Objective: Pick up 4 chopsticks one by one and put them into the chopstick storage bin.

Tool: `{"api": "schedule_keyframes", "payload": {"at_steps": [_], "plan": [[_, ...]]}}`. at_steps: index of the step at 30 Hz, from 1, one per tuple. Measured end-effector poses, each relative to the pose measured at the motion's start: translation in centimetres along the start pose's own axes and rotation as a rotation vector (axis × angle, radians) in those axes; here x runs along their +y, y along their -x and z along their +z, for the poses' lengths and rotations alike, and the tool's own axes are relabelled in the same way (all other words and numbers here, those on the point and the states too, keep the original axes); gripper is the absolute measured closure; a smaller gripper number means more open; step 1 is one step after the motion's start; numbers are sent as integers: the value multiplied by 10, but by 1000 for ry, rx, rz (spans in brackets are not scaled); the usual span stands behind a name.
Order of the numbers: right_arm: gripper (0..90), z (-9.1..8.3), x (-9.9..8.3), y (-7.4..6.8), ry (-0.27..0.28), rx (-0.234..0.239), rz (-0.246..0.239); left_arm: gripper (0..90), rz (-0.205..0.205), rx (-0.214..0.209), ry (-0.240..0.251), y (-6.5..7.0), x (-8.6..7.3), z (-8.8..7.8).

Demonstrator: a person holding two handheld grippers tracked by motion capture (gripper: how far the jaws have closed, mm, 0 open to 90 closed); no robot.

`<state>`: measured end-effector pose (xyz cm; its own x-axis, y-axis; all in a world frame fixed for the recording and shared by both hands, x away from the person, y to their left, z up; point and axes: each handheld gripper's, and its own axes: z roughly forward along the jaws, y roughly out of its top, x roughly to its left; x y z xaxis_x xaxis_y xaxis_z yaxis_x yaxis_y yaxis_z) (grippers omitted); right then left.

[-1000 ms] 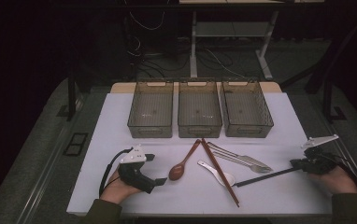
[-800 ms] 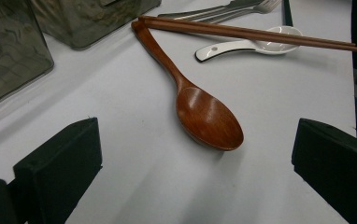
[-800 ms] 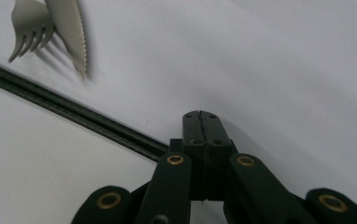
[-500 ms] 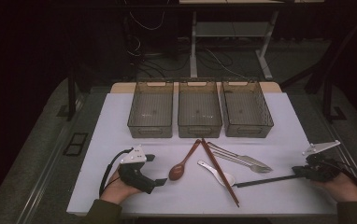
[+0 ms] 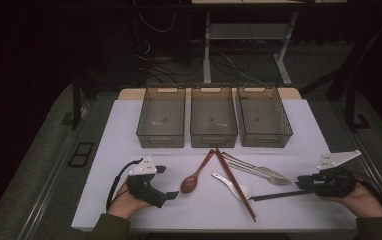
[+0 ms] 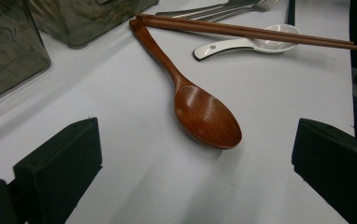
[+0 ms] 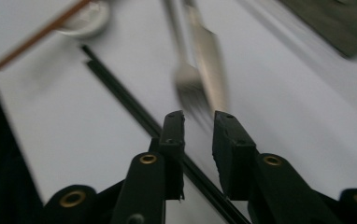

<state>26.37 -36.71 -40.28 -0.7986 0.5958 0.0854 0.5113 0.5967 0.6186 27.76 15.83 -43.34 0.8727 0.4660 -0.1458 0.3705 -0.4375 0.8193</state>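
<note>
My left gripper [image 5: 166, 181] rests on the white table near the front left, open wide. A brown wooden spoon [image 6: 204, 114] lies just ahead between its jaws, untouched. My right gripper [image 5: 303, 183] is at the front right; its jaws have just been opening and stand slightly apart [image 7: 200, 116] with nothing between them. Black chopsticks [image 7: 120, 95] lie on the table and pass under its left jaw. A metal fork [image 7: 188, 79] and knife [image 7: 209, 51] lie blurred just ahead. Brown chopsticks [image 5: 234, 182] cross a white ceramic spoon [image 5: 235, 187] at the table's middle.
Three clear plastic bins [image 5: 214, 117] stand side by side at the back of the white table [image 5: 119, 150]. Dark floor, a frame with cables and table legs lie beyond. The table's near edge runs just below both hands.
The right hand with its gripper has shifted a little toward the near edge and then leftward. The black chopsticks stay on the table. The left gripper has not moved.
</note>
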Motion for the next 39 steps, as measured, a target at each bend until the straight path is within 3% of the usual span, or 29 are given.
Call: {"api": "schedule_keyframes", "payload": {"at_steps": [2, 7, 10, 15, 16, 17, 20, 31, 33, 35, 39], "plan": [[696, 13, 10, -12, 3, 51, -65, 7, -4, 1, 4, 0, 0, 0], [684, 32, 19, -21, 3, 103, -130, 6, -4, 1, 5, 0, 0, 0], [684, 42, 21, -22, 8, 146, -148, 6, -4, -1, 2, 0, 0, 1], [685, 56, 18, -25, -33, 171, -177, 6, 0, -4, 0, 1, 0, 1], [686, 57, 18, -25, -46, 167, -207, 6, 0, -4, 0, 1, 0, 1], [689, 58, 18, -27, -47, 167, -198, 6, 0, -3, -1, 1, 0, 1], [699, 60, 18, -27, -47, 153, -241, 6, 1, -3, -1, 1, 0, 1], [723, 62, 16, -32, -65, 135, -260, 6, 1, -3, -3, 1, 0, 1], [731, 62, 16, -31, -68, 126, -283, 6, 1, -3, -2, 1, 0, 0], [738, 61, 16, -33, -68, 137, -266, 6, 2, -2, -3, 1, 0, 1], [753, 60, 15, -33, -76, 131, -301, 6, 2, -3, -3, 1, 0, 1]]}}
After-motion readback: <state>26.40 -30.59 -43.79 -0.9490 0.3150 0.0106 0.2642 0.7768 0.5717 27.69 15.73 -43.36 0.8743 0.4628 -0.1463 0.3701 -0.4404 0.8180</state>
